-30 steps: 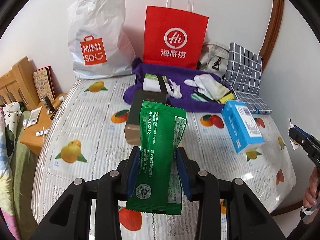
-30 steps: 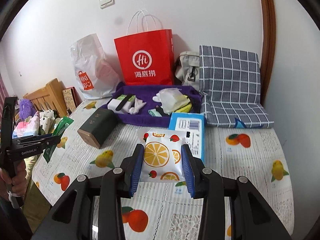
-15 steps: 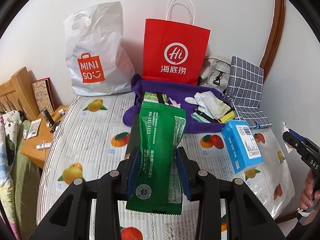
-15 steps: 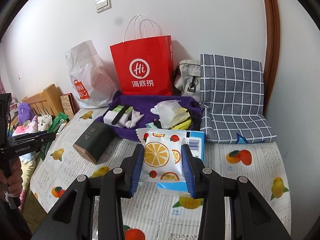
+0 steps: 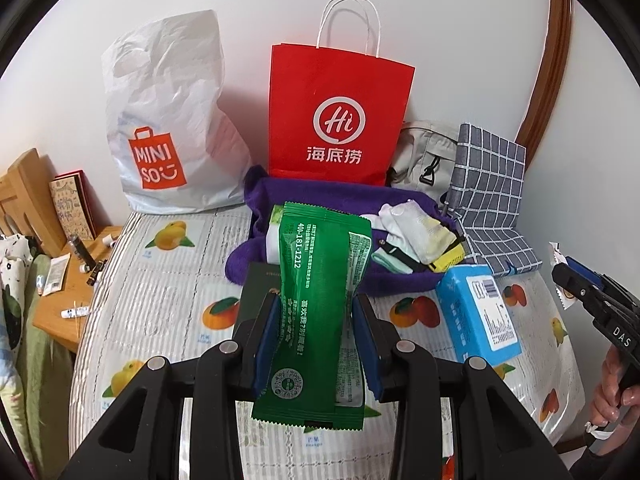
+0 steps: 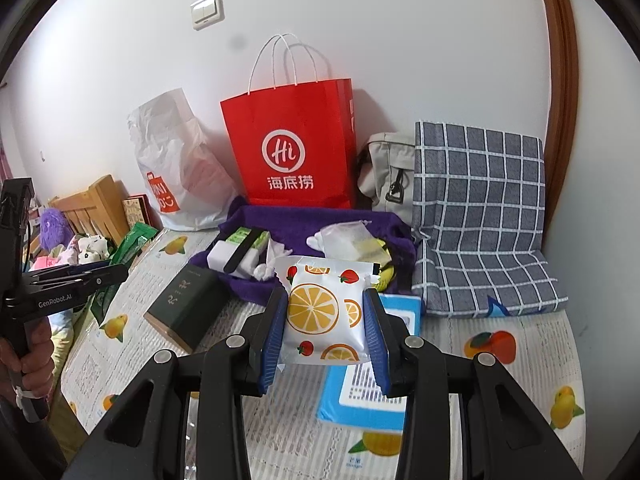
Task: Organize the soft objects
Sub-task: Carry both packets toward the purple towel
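**Two packets held above a fruit-print bed**

The bed (image 5: 168, 280), spread with a white cover printed with oranges and mangoes, fills both wrist views. Against the wall at its far edge stand a white plastic shopping bag (image 5: 168, 120) at about 11 o'clock and a red paper bag (image 5: 336, 116) at 12 o'clock, both upright. At 2 o'clock a grey checked cushion (image 6: 476, 200) leans on the wall, with a beige bag (image 6: 388, 168) just beside it, between cushion and red paper bag. In front of the red bag lies a purple cloth (image 5: 304, 196) heaped with socks (image 5: 416, 228) and small packs. Near the cloth's front edge a blue box (image 5: 476, 312) lies flat at 3 o'clock in the left view, and a dark green box (image 6: 184, 308) lies at 9 o'clock in the right view.

The left hand-held gripper (image 5: 316, 344) is clenched on a green packet (image 5: 320, 296), its blue pads pressing both long sides; the packet stands nearly upright between them, held above the bed, its lower end hanging below the pads. The right hand-held gripper (image 6: 326, 328) grasps a white pouch (image 6: 324, 312) printed with orange slices and strawberries, pinched at both sides and held above the blue box.

A hand (image 6: 28, 356) grips the left tool's handle at 9 o'clock in the right view.
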Available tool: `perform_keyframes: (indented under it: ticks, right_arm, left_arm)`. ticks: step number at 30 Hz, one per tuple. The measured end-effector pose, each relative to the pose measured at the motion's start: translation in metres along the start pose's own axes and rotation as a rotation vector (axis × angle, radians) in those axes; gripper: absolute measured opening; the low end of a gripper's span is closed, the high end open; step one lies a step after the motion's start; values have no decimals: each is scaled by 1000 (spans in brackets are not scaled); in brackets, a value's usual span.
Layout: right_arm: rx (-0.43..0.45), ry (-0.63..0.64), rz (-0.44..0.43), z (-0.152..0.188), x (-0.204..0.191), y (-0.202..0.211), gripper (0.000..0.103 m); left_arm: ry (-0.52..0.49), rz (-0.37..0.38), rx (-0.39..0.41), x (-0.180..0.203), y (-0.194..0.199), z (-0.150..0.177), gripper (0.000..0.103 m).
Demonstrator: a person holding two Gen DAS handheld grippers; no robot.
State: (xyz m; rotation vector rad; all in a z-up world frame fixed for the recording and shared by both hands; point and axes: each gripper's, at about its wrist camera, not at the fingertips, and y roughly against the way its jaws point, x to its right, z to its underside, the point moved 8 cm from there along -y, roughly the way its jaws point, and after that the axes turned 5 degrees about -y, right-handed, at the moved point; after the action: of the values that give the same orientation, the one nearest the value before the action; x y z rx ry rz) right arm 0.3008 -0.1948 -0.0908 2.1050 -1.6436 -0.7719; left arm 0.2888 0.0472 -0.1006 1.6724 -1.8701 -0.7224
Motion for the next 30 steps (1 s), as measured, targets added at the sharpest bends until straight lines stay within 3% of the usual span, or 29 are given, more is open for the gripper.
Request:
perform_keyframes:
  ticks: [11,30]
  right_arm:
    - [21,-6,7,-30,0,-17,38]
    - [10,-2,-44,-76,-13,-84,38]
  left_arm:
    - [-1,0,16,0,-15,-25,35]
    - [46,-5,-2,-16,-71,-74,35]
